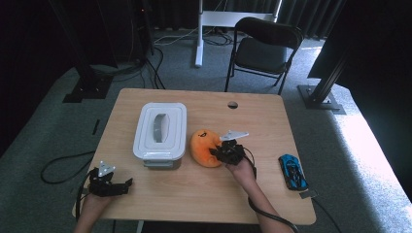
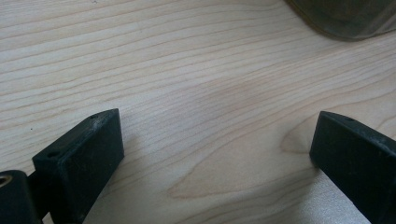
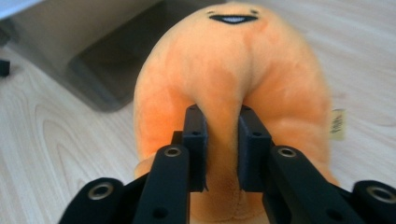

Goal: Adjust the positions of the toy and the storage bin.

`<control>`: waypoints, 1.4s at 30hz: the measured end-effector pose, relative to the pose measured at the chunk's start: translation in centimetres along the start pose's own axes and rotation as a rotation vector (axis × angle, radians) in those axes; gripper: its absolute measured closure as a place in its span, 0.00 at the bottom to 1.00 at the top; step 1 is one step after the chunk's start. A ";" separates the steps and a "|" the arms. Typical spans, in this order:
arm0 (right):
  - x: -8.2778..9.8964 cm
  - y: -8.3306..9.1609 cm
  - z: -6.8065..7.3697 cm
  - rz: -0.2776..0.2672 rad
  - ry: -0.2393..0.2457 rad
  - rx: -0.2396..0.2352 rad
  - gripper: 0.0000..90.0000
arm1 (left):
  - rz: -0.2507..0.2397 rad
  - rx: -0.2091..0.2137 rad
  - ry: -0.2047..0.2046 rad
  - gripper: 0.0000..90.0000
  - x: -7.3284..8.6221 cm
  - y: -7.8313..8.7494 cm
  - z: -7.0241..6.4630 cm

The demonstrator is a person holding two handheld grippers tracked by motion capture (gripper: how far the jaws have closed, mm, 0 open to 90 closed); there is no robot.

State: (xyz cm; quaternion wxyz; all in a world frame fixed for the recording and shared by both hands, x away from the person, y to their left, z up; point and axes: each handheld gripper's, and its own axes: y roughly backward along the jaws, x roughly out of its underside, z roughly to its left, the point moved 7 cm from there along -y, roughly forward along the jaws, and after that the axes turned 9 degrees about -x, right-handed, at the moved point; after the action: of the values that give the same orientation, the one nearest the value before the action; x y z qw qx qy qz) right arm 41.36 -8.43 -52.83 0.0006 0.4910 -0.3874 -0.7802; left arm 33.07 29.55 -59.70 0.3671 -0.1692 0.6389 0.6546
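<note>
While the left gripper (image 1: 127,183) rested low at the table's (image 1: 204,199) near-left corner, its jaws stood wide with nothing but bare wood grain between them in the left gripper view, so it read as parked, kept clear of the work and free for a later job. Further in, just right of the table's middle, the right gripper (image 3: 222,140) had pinched a fold of the orange plush toy (image 3: 233,74); in the right gripper view the two black jaws stood narrow with a ridge of soft fabric squeezed up between the pads, and the stuffing bulged to either side. The bite sat on the toy's near end, away from the stitched smile on the far end, probably because that was the side facing the hand and a soft body gives a purchase anywhere. From above, the toy (image 1: 205,147) lay on the table just beside the white lidded box (image 1: 160,130), near but seemingly not touching its right wall. The box's lid was on, handle up, which suggested the idle gripper was being saved for it. Toward the near-right edge a blue toy car (image 1: 293,171) lay well apart, untouched. Beyond the table's far edge stood a black folding chair (image 1: 262,51) on the grey carpet.
</note>
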 end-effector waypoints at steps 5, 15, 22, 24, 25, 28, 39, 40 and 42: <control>-0.5 1.1 -0.8 -0.022 -0.016 0.019 0.88 | 0.000 0.000 0.000 0.04 0.0 0.0 0.0; -1.1 3.9 -2.5 -0.059 -0.034 0.046 0.88 | 0.000 0.000 0.001 0.04 0.0 0.0 0.0; -1.2 6.3 -4.4 -0.081 -0.057 0.085 0.88 | 0.000 0.000 0.001 0.04 0.0 0.0 0.0; -1.2 6.9 -5.0 -0.086 -0.064 0.099 0.88 | 0.000 0.000 0.001 0.04 0.0 0.0 0.0; -1.1 7.2 -5.3 -0.087 -0.068 0.100 0.88 | 0.000 0.000 0.001 0.04 0.0 0.0 0.0; -1.0 8.1 -6.2 -0.087 -0.079 0.119 0.88 | 0.000 0.000 0.001 0.04 0.0 0.0 0.0; -0.5 11.3 -9.9 -0.110 -0.135 0.196 0.88 | 0.000 0.000 0.001 0.04 0.0 0.0 0.0; -0.5 11.5 -10.2 -0.108 -0.138 0.203 0.88 | 0.000 0.000 0.001 0.04 0.0 0.0 0.0; -0.3 11.9 -10.8 -0.107 -0.147 0.215 0.88 | 0.000 0.000 0.001 0.04 0.0 0.0 0.0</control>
State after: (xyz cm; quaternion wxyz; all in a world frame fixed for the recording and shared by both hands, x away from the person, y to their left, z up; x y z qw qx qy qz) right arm 45.29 -23.14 -47.79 -0.1220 0.4499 -0.4412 -0.7669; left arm 33.07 29.55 -59.70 0.3668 -0.1695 0.6391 0.6545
